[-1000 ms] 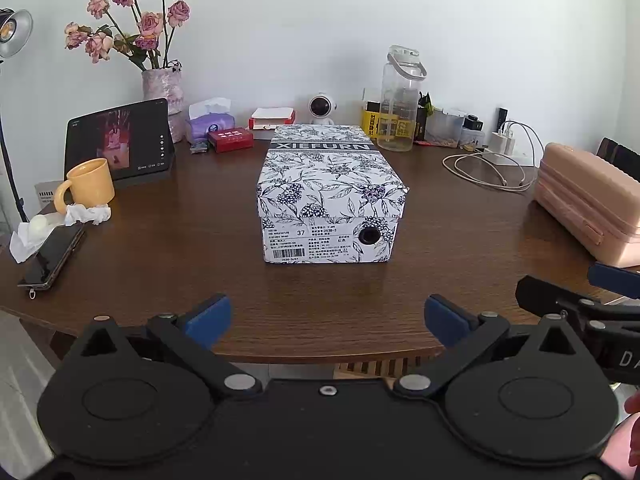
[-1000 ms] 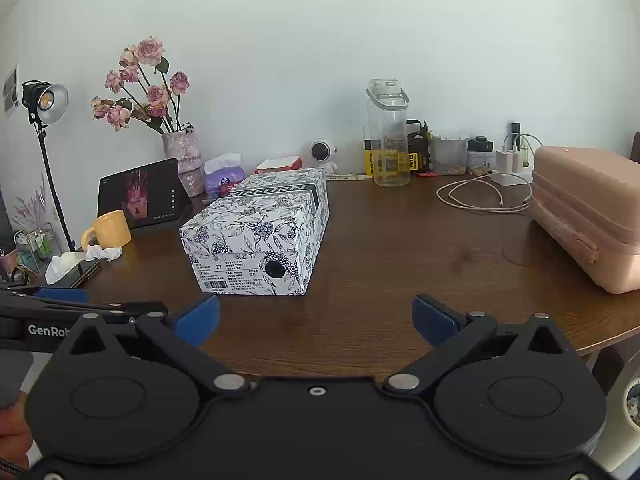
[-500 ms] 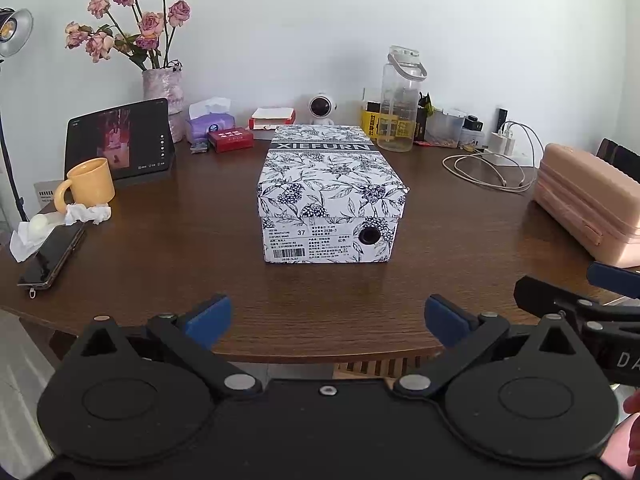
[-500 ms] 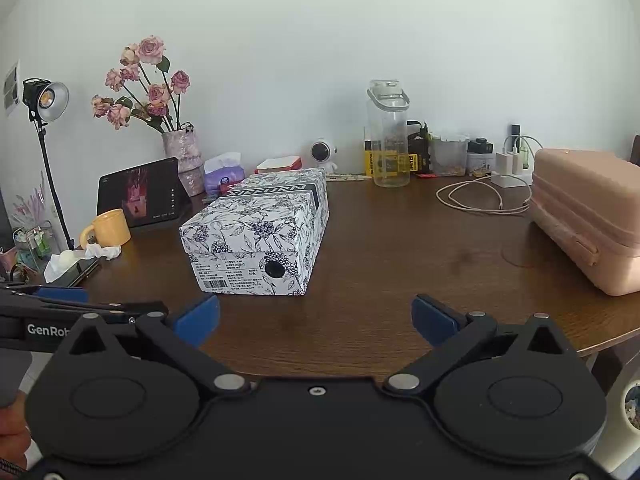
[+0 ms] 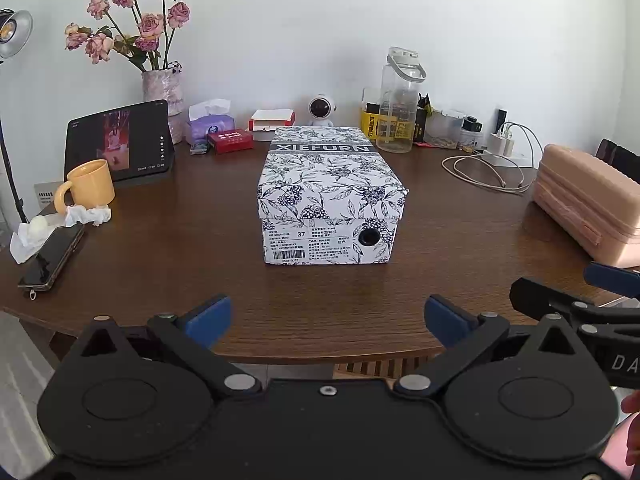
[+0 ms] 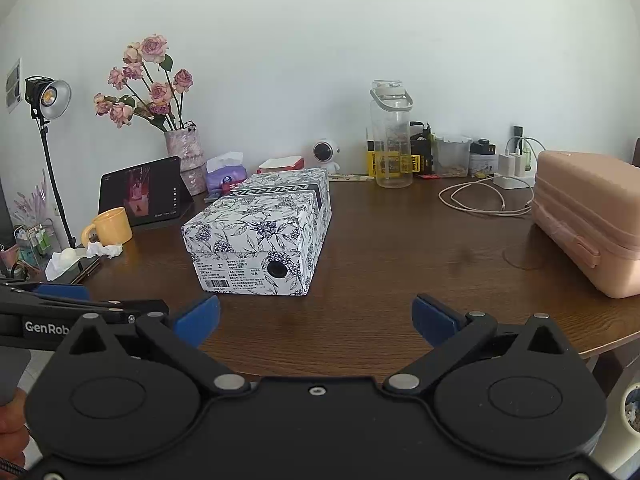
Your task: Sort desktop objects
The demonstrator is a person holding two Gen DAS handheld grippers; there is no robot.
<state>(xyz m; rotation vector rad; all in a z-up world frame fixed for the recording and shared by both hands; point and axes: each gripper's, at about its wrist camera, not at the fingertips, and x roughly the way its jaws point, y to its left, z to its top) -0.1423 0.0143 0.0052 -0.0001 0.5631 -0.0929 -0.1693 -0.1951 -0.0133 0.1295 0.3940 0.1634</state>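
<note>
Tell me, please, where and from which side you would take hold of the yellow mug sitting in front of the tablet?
I would probably grip the yellow mug across its rim and wall, coming from above or from its right side. It stands upright with its mouth open, and its handle points left, toward the crumpled tissue and the table edge, so the right wall is the freer side. The left gripper, open, is nearer.

A plain white wall (image 5: 320, 20) fills the view from 9 to 3 o'clock behind a round, dark brown wooden table (image 5: 180, 248). A lit studio lamp (image 6: 50, 98) on a black stand is seen at 9 o'clock, before the wall. Pale grey floor (image 5: 20, 380) is visible at 7 o'clock below the table edge. Wooden slats (image 5: 380, 366) are glimpsed under the table at 6 o'clock. Soft, even daylight is cast over the tabletop.
</note>
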